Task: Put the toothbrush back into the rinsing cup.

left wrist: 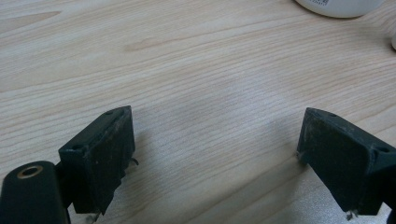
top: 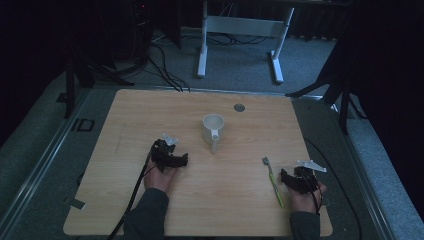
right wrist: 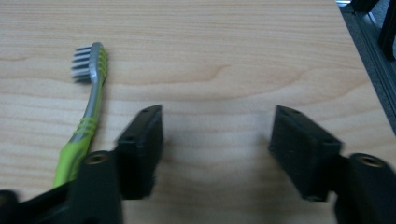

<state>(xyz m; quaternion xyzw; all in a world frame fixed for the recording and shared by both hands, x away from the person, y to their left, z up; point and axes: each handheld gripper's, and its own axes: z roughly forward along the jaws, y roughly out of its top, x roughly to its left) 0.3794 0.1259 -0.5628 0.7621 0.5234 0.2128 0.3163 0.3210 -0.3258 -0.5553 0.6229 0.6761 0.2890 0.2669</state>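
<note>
Fingers (left wrist: 100, 161) of your left gripper (left wrist: 215, 163) and right gripper (right wrist: 217, 154) stand apart, empty, on the counter (top: 150, 115). Your toothbrush (right wrist: 86, 116) lies just beside the right gripper; the white mug (top: 213, 131) sits mid-counter.

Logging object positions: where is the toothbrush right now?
In the high view the toothbrush lies flat on the table's right side, just left of the right gripper, nearer the person than the mug.

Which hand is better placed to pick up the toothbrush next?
Right, probably. The right gripper sits open just beside the toothbrush; the left gripper, also open, is across the table near the mug.
</note>
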